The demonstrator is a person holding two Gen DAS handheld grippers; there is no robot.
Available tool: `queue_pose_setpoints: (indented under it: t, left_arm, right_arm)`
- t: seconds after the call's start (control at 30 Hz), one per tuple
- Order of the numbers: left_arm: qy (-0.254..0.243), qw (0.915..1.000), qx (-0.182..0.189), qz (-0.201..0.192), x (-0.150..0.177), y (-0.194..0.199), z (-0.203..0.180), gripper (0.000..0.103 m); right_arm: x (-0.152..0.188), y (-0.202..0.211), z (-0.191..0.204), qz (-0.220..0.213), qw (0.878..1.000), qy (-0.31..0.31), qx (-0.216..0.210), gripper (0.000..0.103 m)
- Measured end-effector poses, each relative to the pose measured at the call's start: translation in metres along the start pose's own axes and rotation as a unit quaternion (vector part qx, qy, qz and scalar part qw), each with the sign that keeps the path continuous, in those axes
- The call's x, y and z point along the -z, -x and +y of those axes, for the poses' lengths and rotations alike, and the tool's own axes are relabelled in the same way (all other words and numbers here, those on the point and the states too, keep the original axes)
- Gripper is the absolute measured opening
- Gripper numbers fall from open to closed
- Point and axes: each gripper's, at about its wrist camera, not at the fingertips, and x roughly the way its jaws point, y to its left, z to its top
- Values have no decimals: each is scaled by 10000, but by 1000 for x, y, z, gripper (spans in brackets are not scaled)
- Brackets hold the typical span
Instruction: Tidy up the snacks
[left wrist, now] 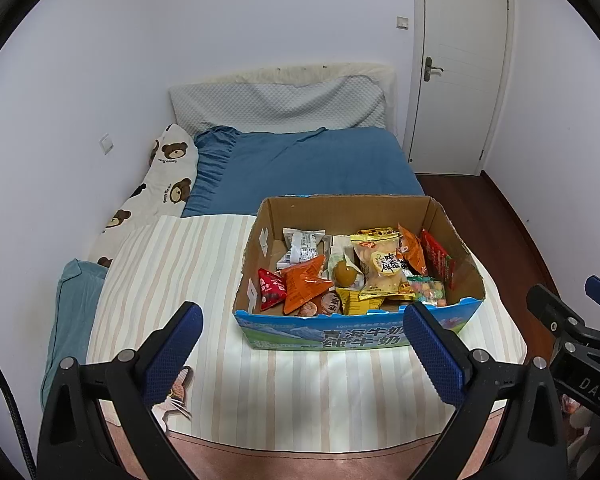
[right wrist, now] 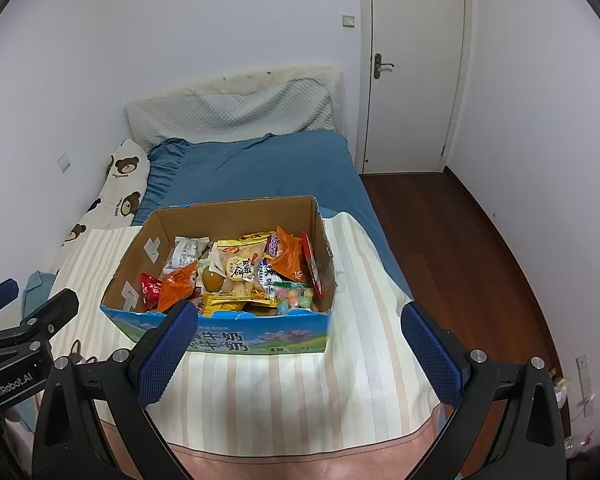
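An open cardboard box [left wrist: 256, 240] with a blue printed front stands on the striped cloth on the bed; it also shows in the right wrist view [right wrist: 320, 220]. It holds several snack packets: an orange triangular packet [left wrist: 302, 286], a red packet [left wrist: 270, 288], a yellow biscuit bag [left wrist: 382, 268], a round amber jelly [left wrist: 344, 274], a bag of coloured candies [left wrist: 430, 292]. My left gripper [left wrist: 302, 348] is open and empty, just in front of the box. My right gripper [right wrist: 300, 348] is open and empty, in front of the box's right half.
The bed has a striped cloth [left wrist: 172, 272], a blue sheet [left wrist: 308, 164], a grey pillow [left wrist: 276, 106], a bear-print pillow [left wrist: 160, 188] and a teal cushion [left wrist: 72, 312]. A white door [right wrist: 414, 64] and dark wood floor [right wrist: 452, 240] lie to the right.
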Motion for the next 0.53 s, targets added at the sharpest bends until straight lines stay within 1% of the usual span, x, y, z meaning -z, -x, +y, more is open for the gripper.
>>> queue_pose_setpoints:
  t: [0.53]
  left_arm:
    - [18, 10000, -16, -21, 0, 1, -1, 103]
  right_arm:
    - [1, 2, -1, 3, 10000, -35, 31, 103]
